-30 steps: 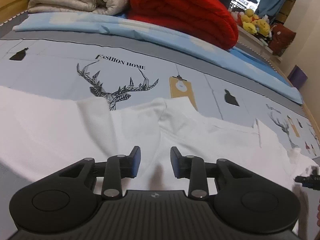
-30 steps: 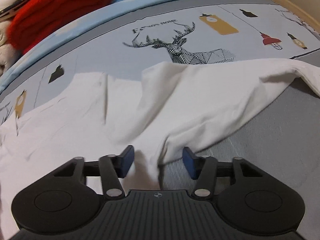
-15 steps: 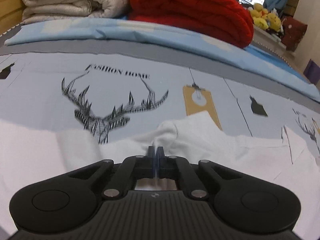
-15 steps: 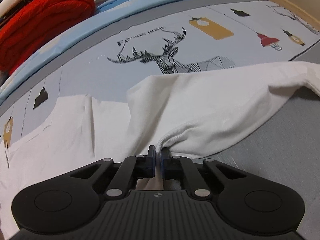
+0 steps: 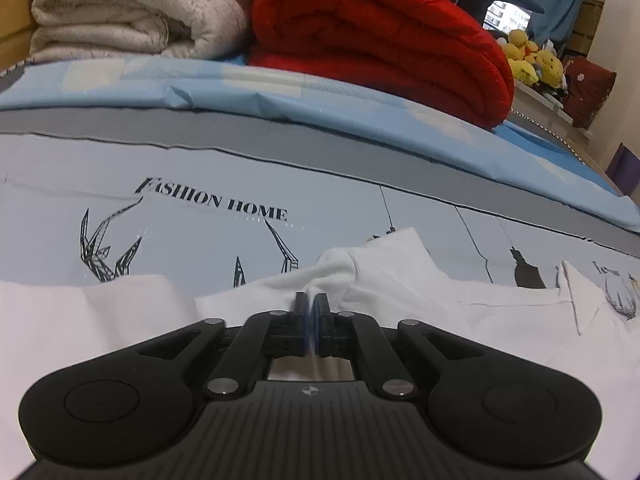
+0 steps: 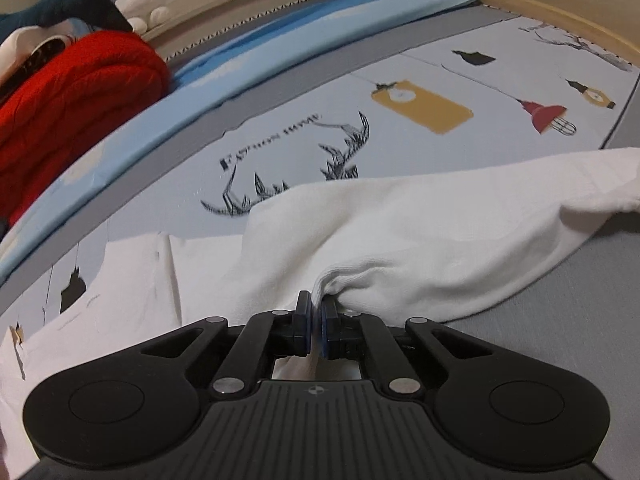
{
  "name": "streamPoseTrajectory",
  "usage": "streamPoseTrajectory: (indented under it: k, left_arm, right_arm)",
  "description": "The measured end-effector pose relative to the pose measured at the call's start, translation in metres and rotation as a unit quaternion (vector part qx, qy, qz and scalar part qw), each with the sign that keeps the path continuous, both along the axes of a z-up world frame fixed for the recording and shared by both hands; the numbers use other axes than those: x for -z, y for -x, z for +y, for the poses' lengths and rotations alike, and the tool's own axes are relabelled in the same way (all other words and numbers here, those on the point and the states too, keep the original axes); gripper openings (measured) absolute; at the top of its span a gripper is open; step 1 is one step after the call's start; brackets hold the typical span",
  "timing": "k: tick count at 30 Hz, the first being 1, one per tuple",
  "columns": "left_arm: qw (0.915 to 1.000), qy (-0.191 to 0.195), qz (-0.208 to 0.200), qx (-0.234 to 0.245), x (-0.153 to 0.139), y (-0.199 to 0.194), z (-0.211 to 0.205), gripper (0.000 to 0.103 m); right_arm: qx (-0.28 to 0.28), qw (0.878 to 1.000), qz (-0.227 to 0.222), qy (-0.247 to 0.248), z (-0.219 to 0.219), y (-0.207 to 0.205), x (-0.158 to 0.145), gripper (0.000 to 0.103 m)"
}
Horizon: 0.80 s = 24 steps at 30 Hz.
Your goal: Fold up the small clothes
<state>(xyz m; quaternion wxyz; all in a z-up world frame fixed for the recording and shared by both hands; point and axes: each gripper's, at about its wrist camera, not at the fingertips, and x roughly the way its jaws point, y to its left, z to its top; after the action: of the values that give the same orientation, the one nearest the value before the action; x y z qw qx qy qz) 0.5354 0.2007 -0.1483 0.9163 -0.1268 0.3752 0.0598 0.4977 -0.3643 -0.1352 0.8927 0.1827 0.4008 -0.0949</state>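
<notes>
A white garment lies spread on a bed sheet printed with a deer. In the left wrist view my left gripper is shut on a bunched fold of the garment, which puckers up just ahead of the pads. The right wrist view shows the same white garment, lifted into a thick fold. My right gripper is shut on the lower edge of that fold. A flat layer of the cloth lies to its left. The cloth under both gripper bodies is hidden.
A rolled red blanket and a cream blanket are stacked at the far side on a light blue quilt. Yellow plush toys sit on a ledge at the back right. A wooden bed edge borders the right.
Both grippers went from open to shut on the white garment. They then moved toward the far side, pulling the cloth up over the deer print.
</notes>
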Motion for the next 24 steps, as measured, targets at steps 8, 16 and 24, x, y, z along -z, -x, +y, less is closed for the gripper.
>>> streamPoseTrajectory:
  k: [8,16,24]
  left_arm:
    - [0.9948,0.073,0.033,0.063,-0.024,0.047,-0.004,0.027]
    - [0.9807,0.042,0.152,0.116,-0.014,0.157,-0.031,0.027]
    - [0.9745,0.006,0.211,0.076,-0.013,0.286,-0.031,0.027]
  right_arm:
    - [-0.037,0.999,0.039,0.002,0.005,0.017,-0.004,0.035]
    - [-0.111,0.985,0.129,0.031,0.017,0.085,-0.009,0.041]
    - [-0.112,0.976,0.184,0.035,0.009,0.195,-0.012,0.041]
